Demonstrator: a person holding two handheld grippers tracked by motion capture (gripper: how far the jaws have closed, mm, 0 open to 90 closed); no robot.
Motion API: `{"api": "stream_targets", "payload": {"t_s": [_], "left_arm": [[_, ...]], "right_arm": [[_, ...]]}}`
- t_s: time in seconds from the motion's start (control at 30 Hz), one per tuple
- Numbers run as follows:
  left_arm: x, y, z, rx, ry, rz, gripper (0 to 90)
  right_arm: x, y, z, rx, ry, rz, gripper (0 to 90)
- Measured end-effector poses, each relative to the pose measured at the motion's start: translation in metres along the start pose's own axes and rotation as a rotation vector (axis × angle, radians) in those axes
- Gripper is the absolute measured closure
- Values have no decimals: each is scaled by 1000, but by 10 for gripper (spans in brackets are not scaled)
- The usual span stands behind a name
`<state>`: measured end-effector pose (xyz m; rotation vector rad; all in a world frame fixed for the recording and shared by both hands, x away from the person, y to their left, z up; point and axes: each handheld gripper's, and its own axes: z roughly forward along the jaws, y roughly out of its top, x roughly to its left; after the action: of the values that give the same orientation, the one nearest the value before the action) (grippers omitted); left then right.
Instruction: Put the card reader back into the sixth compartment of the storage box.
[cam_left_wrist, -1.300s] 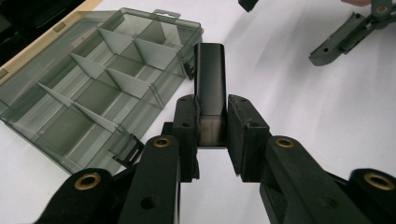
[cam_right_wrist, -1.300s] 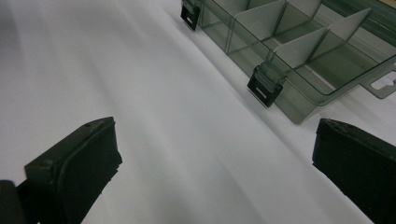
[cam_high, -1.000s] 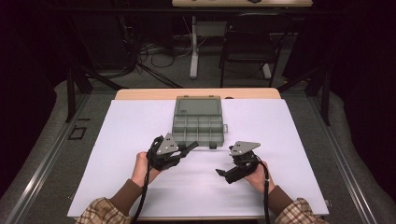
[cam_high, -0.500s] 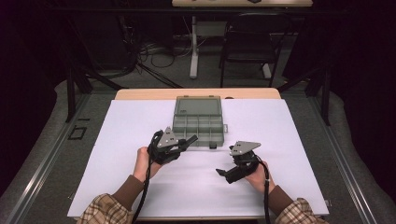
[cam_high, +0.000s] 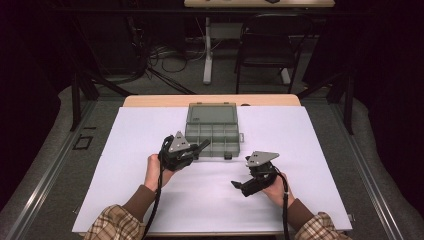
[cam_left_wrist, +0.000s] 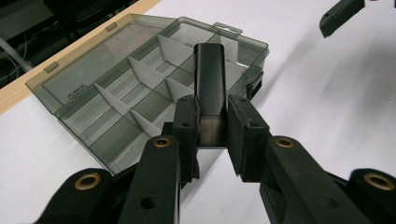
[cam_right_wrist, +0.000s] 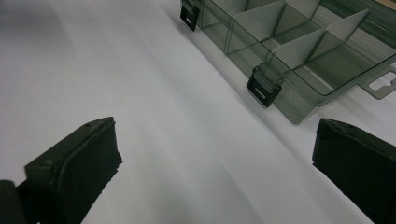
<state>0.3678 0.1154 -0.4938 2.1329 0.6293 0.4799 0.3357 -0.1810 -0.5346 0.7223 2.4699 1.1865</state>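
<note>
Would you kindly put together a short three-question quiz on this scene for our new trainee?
1. True or false: the lid of the organizer box lies open.
2. What is clamped in the left gripper?
A. a dark flat rectangular piece
B. a white divider
C. a screwdriver
3. How do the jaws of the right gripper stand, and what lies between them?

Key
1. True: the lid is folded back toward the wooden edge of the table, with the compartments exposed.
2. A: the dark piece is pinched between the pads and points out over the compartments.
3. They stand wide apart, with nothing between them but the white sheet.
</note>
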Motion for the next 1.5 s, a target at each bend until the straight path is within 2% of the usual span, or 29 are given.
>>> {"api": "stream_targets", "payload": {"t_s": [0.23, 1.27, 1.5], "left_arm": [[6, 1, 4, -4, 19, -26, 742], [21, 5, 21, 3, 52, -132, 742], [23, 5, 24, 10, 61, -140, 742]], "right_arm": [[0, 0, 0, 0, 1, 3, 0], [-1, -1, 1, -1, 1, 4, 0], [-1, -1, 0, -4, -2, 6, 0]]}}
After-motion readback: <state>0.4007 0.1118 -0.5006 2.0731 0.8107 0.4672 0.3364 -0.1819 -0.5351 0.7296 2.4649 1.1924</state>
